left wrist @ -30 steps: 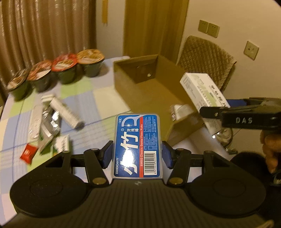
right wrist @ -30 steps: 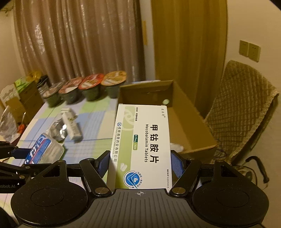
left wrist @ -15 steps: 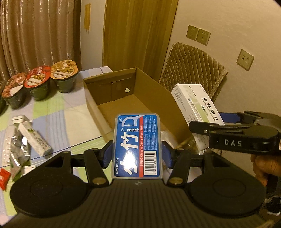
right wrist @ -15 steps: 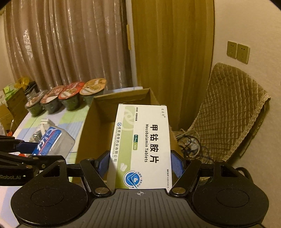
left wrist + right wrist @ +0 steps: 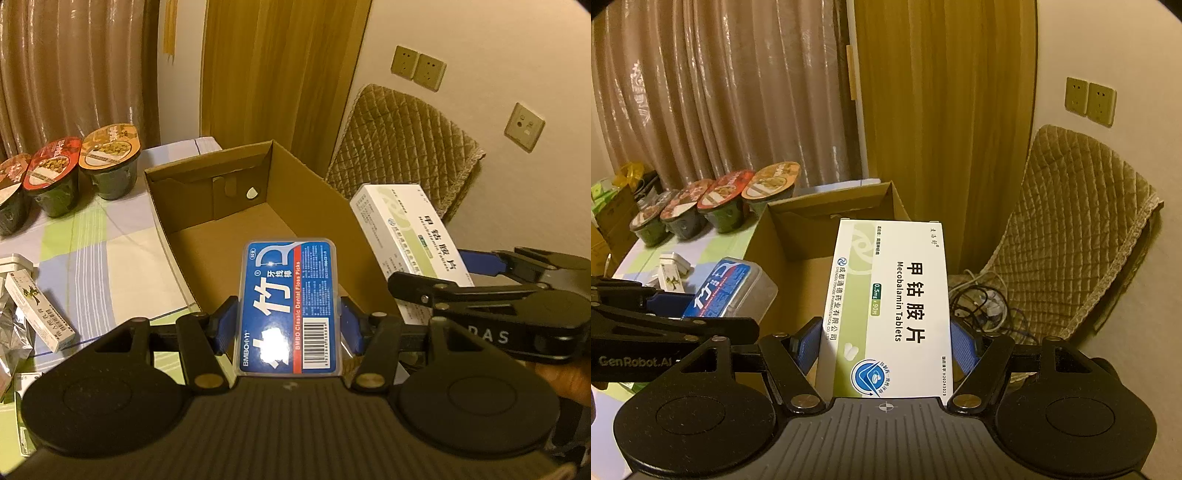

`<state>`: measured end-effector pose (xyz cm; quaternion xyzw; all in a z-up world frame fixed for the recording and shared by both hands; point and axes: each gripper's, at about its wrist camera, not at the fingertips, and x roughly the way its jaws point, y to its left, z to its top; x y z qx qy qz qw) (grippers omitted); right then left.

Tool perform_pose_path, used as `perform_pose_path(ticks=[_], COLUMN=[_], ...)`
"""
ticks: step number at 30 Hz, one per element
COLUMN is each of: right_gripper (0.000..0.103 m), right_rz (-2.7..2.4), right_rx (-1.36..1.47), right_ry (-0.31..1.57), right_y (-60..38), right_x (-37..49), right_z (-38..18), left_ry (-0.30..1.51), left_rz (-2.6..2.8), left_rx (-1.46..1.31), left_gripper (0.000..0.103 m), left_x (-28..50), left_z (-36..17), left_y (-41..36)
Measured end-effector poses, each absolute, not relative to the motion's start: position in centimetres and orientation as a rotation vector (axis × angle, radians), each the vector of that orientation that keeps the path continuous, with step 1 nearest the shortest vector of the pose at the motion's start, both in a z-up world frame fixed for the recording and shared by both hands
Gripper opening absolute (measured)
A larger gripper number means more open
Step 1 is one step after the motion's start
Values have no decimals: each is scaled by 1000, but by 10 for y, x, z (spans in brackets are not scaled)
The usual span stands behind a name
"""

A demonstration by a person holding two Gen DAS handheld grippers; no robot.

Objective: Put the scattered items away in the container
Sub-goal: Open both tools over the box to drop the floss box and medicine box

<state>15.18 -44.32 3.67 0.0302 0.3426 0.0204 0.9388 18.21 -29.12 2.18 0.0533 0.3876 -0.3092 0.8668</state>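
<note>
**Both grippers loaded, held over the open box**

Fingers [image 5: 225,325] of the left gripper [image 5: 288,325] closed on a blue floss-pick case [image 5: 290,302], held above the near end of the cardboard box [image 5: 207,229]. Right gripper [image 5: 886,343] clamped on a white Mecobalamin tablet carton [image 5: 890,302], just beside the box's right wall. Box interior bare where visible. Four noodle cups [image 5: 768,188] lined up on the checked tablecloth [image 5: 122,251]; small packets [image 5: 37,310] scattered left.
</note>
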Motion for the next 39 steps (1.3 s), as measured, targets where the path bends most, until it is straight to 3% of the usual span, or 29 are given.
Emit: perform_pose_path(ticks=[2,5,39], right_gripper=[73,73,75], right_rz=[39,32,170], right_rx=[62,64,37], right_ry=[702,702,670], right_y=[-445,-448,-413], right_x=[153,154,183], right_z=[35,34,30], left_ry=[819,819,820], left_rz=[-636,-616,-519], left_rx=[106,89,8], left_gripper=[52,60,63], left_x=[186,191,189], left_z=[19,18,17], left_y=[-293,-290,-229])
